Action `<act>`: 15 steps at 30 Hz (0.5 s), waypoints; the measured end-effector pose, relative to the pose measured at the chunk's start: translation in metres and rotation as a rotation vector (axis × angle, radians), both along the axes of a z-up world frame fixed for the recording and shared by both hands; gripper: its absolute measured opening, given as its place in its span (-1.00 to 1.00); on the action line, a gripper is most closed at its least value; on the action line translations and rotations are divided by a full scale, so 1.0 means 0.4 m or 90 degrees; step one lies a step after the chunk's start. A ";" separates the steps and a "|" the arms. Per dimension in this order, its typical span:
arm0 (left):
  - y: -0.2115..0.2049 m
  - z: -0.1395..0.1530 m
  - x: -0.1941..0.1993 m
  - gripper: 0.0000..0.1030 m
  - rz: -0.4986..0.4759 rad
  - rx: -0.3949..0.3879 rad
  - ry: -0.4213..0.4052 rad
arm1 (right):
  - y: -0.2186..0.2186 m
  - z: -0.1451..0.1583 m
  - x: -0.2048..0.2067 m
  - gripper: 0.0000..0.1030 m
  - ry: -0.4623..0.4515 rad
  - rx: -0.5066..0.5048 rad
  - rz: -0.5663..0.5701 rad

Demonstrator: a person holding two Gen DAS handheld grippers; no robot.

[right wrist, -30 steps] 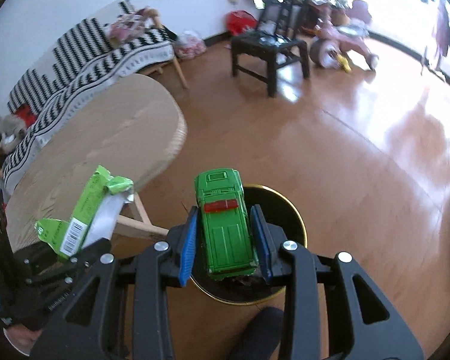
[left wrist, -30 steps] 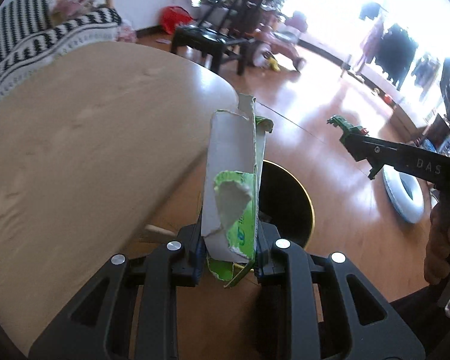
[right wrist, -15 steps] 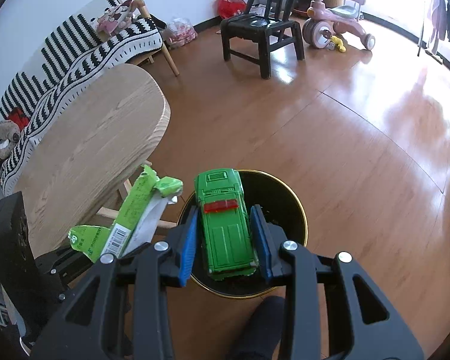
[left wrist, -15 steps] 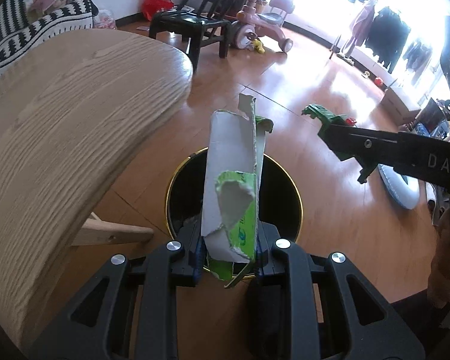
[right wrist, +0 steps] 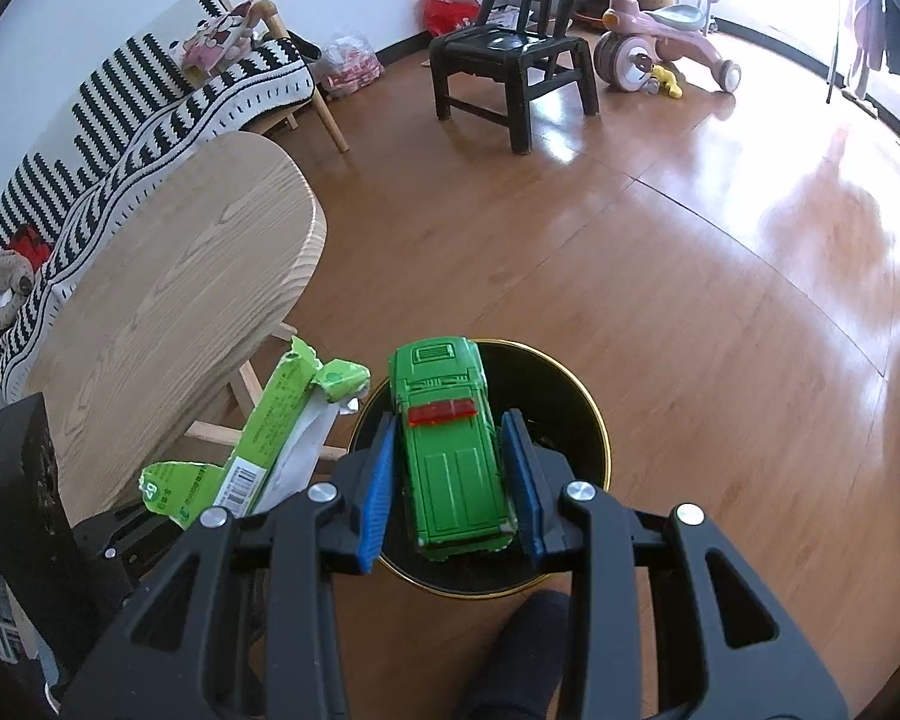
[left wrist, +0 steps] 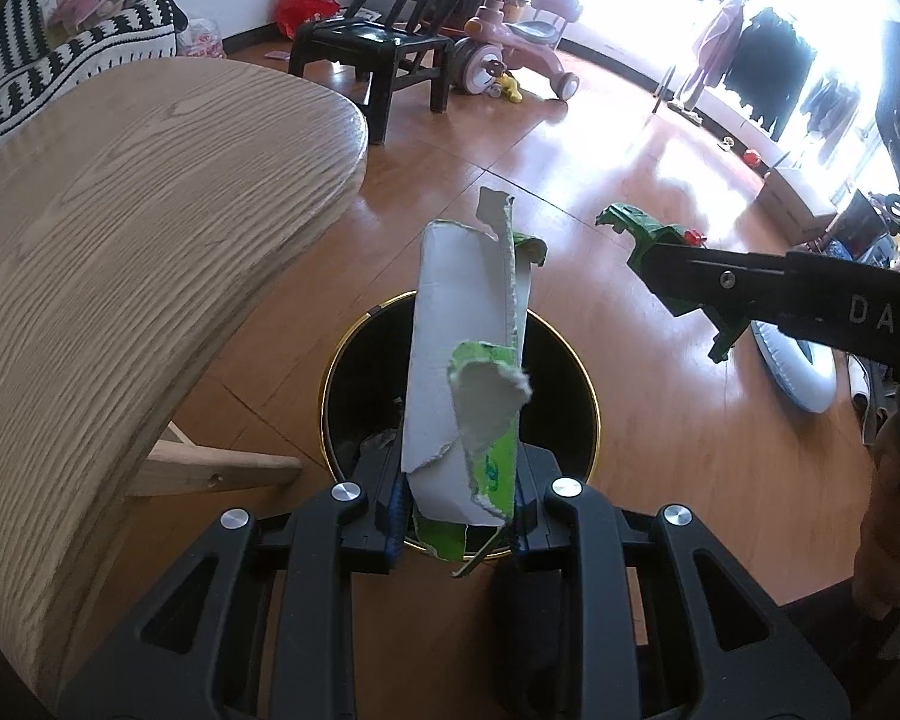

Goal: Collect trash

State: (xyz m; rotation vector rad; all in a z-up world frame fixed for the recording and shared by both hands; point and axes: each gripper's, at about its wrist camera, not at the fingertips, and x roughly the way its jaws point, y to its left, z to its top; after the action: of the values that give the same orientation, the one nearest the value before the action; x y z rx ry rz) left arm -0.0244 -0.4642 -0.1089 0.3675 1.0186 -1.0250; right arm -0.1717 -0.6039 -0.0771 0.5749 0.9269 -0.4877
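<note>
You hold both loads over the black bin (left wrist: 354,408) for dropping: left gripper (left wrist: 456,516) fingers clamped on torn carton (left wrist: 459,396), right gripper (right wrist: 453,489) fingers clamped on green toy car (right wrist: 450,444).

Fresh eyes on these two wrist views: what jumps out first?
The bright green toy car clamped in the right claw, hanging over the black gold-rimmed trash bin on the wooden floor. Next, the torn green-and-grey carton gripped upright in the left claw, above the same bin. The light wooden table fills the left side.
</note>
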 end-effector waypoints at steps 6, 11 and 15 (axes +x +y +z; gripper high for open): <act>-0.017 -0.007 0.002 -0.34 -0.009 0.007 0.009 | -0.013 0.003 -0.010 0.23 -0.011 0.002 -0.019; -0.025 -0.003 -0.020 0.11 -0.021 0.009 -0.004 | -0.020 0.020 -0.020 0.36 -0.024 -0.006 -0.037; -0.013 0.022 -0.034 0.37 -0.032 -0.001 -0.010 | -0.015 0.039 -0.019 0.52 -0.034 -0.011 -0.043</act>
State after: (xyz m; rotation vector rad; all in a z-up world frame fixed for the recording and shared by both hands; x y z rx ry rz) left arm -0.0378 -0.4693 -0.1000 0.4024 0.9984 -1.0665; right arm -0.1794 -0.6099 -0.0614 0.6018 0.8545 -0.5376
